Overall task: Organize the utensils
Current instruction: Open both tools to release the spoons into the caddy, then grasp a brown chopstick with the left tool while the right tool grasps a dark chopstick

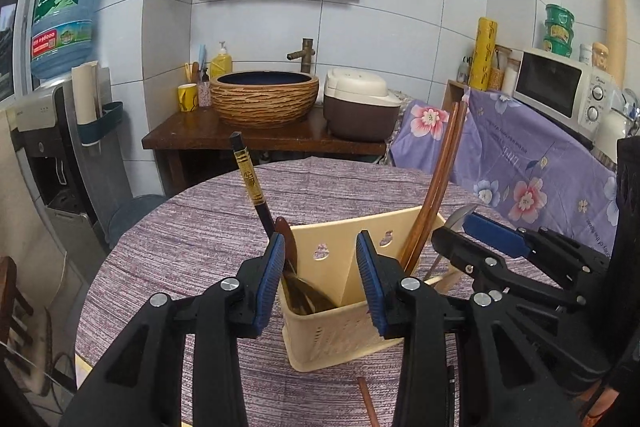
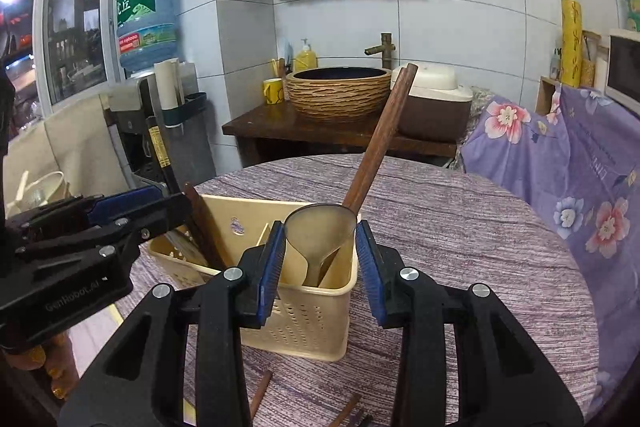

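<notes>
A cream plastic utensil holder (image 1: 332,331) stands on the round table; it also shows in the right wrist view (image 2: 304,315). My left gripper (image 1: 320,247) is open above its left compartment, which holds a black chopstick (image 1: 250,179) and a brown wooden spoon (image 1: 286,231). Brown chopsticks (image 1: 434,195) lean in the right compartment. My right gripper (image 2: 320,235) is open, its fingers on either side of a metal spoon (image 2: 320,231) that stands bowl-up in the right compartment beside the brown chopsticks (image 2: 380,139). The right gripper (image 1: 468,231) shows at the right of the left wrist view.
The table has a purple woven cloth (image 2: 460,227). Loose brown chopsticks lie on it near the front edge (image 1: 368,403) (image 2: 260,395). Behind stand a wooden counter with a basin (image 1: 264,99), a rice cooker (image 1: 360,107) and a water dispenser (image 1: 60,23).
</notes>
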Demonstrator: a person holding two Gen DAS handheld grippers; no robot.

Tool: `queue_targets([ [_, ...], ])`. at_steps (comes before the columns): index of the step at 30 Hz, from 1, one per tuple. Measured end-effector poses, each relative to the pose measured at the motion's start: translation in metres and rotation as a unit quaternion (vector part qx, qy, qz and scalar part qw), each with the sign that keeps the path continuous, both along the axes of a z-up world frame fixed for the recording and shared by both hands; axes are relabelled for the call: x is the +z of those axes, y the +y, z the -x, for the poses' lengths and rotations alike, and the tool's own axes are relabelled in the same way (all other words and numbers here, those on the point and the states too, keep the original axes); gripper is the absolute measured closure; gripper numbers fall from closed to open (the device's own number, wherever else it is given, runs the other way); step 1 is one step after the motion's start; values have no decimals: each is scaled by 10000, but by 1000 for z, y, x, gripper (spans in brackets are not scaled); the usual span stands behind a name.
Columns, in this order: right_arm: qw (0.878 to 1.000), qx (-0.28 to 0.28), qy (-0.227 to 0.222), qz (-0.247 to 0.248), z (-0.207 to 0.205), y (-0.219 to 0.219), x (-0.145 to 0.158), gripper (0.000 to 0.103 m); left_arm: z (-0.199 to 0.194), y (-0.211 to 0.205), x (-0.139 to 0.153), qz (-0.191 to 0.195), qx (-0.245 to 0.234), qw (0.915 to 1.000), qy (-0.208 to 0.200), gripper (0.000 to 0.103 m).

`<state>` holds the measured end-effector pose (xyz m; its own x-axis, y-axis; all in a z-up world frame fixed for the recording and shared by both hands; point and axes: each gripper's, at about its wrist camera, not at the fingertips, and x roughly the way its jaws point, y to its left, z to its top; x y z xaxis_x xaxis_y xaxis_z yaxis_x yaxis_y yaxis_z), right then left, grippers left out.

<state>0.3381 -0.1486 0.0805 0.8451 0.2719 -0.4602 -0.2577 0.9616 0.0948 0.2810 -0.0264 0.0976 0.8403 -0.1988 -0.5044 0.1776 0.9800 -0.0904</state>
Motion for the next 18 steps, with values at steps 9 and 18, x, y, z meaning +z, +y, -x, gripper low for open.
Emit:
queue_targets([
  [9, 9995, -305, 19, 24, 40, -14, 0, 41, 54, 14, -5, 37, 230, 9997, -45, 35],
  [18, 9894, -560, 1206, 582, 100, -22, -71, 41, 101, 20, -87, -237, 215, 9950, 942, 38],
])
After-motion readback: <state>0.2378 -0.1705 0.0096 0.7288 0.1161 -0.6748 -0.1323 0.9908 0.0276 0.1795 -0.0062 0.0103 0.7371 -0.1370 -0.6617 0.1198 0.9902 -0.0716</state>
